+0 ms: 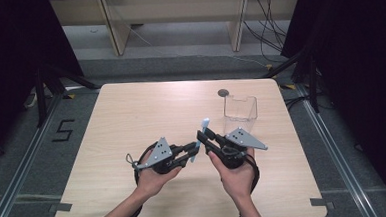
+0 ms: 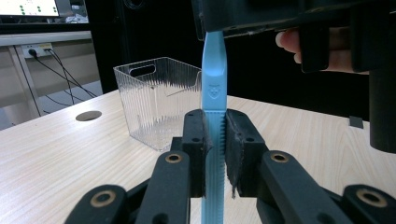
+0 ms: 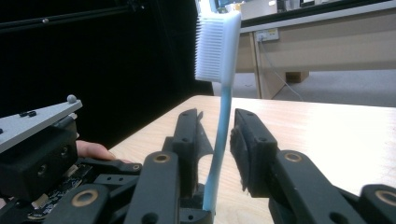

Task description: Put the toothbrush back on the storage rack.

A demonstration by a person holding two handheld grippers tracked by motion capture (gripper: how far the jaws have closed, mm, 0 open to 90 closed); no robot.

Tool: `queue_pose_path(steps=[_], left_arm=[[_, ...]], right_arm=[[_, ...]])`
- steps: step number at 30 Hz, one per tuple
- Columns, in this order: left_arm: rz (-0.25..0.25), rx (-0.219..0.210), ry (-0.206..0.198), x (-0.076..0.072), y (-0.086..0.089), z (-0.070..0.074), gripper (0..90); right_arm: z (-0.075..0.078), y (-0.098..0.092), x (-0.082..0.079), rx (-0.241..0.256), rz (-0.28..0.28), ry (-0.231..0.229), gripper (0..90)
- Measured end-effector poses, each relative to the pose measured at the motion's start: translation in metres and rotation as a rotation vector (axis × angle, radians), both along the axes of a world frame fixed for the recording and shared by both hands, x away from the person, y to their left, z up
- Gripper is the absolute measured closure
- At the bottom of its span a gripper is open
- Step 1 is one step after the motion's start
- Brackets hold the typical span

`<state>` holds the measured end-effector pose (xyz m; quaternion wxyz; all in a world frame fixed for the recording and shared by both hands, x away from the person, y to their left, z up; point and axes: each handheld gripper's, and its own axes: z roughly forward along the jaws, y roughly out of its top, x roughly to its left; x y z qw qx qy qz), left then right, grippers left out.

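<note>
A light-blue toothbrush (image 1: pixel 199 139) with white bristles stands nearly upright above the middle of the table. My left gripper (image 1: pixel 191 151) is shut on its ridged lower handle (image 2: pixel 215 140), both pads pressed against it. My right gripper (image 1: pixel 203 136) comes in from the right and is open, its jaws on either side of the thin neck (image 3: pixel 223 121) with a gap showing at the right jaw. The bristle head (image 3: pixel 217 44) rises above the right gripper's jaws and faces left in that view. A hand holds each gripper.
A clear ribbed plastic bin (image 1: pixel 240 108) stands on the wooden table (image 1: pixel 131 111) just behind the right gripper, seen also as the bin (image 2: pixel 159 102) beyond the brush. A round hole (image 1: pixel 223 93) lies in the tabletop behind it. Dark curtains flank the table.
</note>
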<state>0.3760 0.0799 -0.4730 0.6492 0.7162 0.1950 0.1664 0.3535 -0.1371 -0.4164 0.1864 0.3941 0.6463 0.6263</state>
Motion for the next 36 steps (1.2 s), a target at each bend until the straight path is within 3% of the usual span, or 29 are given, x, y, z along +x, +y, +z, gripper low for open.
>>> queue_pose_path(steps=[13,15,20,22,26,27,28,36], left_arm=[[0.003,0.002,0.005,0.000,-0.003,-0.001,77.9],[0.001,0.007,0.004,0.001,-0.004,-0.001,76.3],[0.010,0.038,-0.018,0.000,-0.003,0.000,66.4],[0.011,0.064,-0.032,-0.002,-0.003,0.001,61.8],[0.017,0.105,-0.050,-0.004,-0.001,0.000,50.9],[0.030,0.136,-0.042,-0.006,0.002,0.001,49.2],[0.036,0.143,-0.037,-0.006,0.003,0.001,47.6],[0.062,0.183,0.028,-0.006,0.021,-0.003,41.0]], right_arm=[[0.000,0.001,-0.001,-0.028,-0.004,-0.020,85.7],[0.001,0.001,-0.001,-0.052,-0.004,-0.029,86.0],[-0.001,0.004,0.000,-0.066,0.014,-0.043,86.1],[0.000,0.002,0.001,-0.106,0.008,-0.059,86.0],[0.002,-0.001,0.000,-0.107,-0.003,-0.060,86.1],[0.002,-0.002,0.000,-0.104,0.001,-0.060,86.0],[0.003,-0.005,0.001,-0.132,-0.008,-0.081,86.0],[0.005,-0.012,0.000,-0.121,-0.004,-0.073,86.0]])
